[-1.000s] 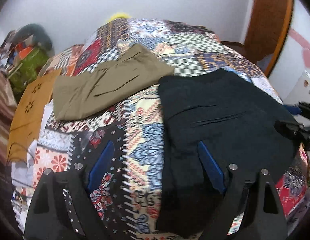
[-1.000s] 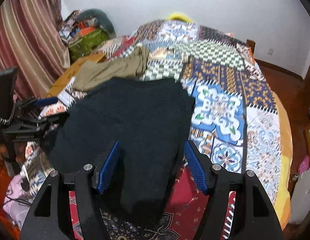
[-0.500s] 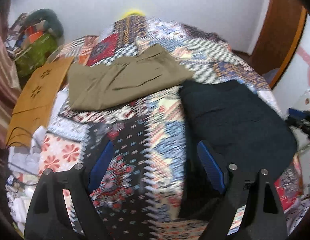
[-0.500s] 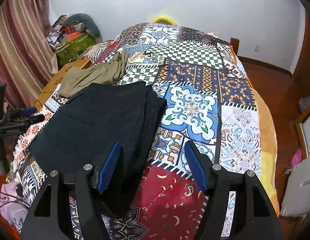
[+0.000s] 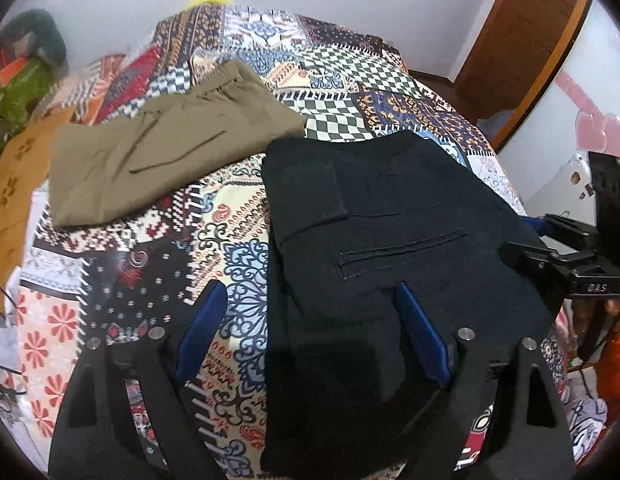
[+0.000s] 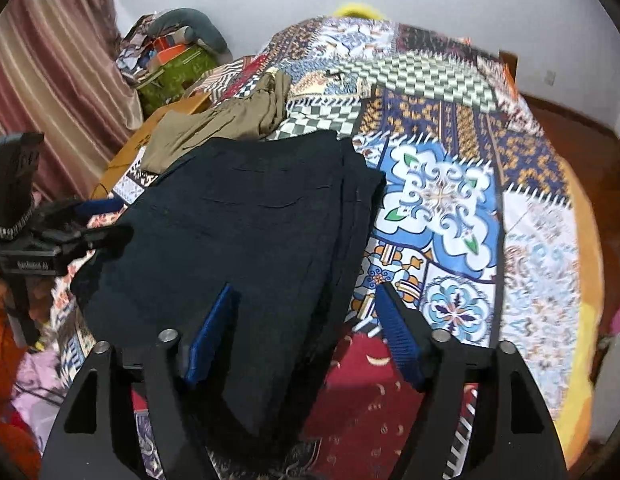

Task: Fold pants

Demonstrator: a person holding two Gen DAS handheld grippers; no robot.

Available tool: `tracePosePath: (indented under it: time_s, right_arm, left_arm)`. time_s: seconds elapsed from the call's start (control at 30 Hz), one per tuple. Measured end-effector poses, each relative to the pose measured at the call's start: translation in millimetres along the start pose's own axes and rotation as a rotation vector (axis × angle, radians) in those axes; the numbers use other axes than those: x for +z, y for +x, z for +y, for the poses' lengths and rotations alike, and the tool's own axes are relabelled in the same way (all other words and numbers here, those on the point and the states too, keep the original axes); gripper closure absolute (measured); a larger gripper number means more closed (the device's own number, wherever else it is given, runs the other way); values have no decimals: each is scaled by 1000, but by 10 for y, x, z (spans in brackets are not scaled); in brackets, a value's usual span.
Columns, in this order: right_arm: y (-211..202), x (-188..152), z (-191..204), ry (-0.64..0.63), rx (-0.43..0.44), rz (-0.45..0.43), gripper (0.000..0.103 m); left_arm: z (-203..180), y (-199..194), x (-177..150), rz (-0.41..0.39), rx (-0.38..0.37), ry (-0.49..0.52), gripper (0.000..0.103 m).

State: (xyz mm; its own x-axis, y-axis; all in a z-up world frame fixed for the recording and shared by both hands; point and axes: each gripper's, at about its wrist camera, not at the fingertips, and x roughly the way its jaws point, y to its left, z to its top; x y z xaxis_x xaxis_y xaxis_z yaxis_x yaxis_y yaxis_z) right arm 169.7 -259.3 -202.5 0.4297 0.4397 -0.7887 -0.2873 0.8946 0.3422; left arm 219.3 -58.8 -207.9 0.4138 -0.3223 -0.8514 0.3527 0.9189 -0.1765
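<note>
Black pants (image 5: 390, 248) lie folded flat on the patchwork bedspread (image 5: 238, 240); they also show in the right wrist view (image 6: 246, 232). Khaki pants (image 5: 162, 148) lie folded beyond them to the left, also in the right wrist view (image 6: 230, 120). My left gripper (image 5: 310, 328) is open and empty, just above the near left edge of the black pants. My right gripper (image 6: 306, 328) is open and empty over their near right edge. Each gripper shows at the other view's edge, the right one (image 5: 558, 260) and the left one (image 6: 62, 236).
An orange-brown board (image 5: 14, 184) lies off the bed's left side. A pile of bags and clothes (image 6: 170, 60) sits by the striped curtain (image 6: 50, 80). A wooden door (image 5: 522, 40) stands at the right. The bed's right edge (image 6: 582, 280) drops to the floor.
Both grippers have come back in over the near end of the black pants after having drawn away half a second ago. The pants have not moved. Both stay open.
</note>
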Motion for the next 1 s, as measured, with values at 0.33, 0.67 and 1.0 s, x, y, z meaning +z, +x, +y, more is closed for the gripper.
tracePosePath:
  time_s: [0.33, 0.67, 1.0]
  right_arm:
    - [235, 83, -149, 78, 77, 58, 23]
    - [158, -104, -187, 130, 183, 131, 18]
    - [355, 58, -88, 76, 193, 125, 4]
  left_arm:
    - [185, 326, 112, 107, -135, -108, 8]
    - [129, 281, 8, 135, -191, -99, 8]
    - [37, 505, 254, 170, -218, -69, 8]
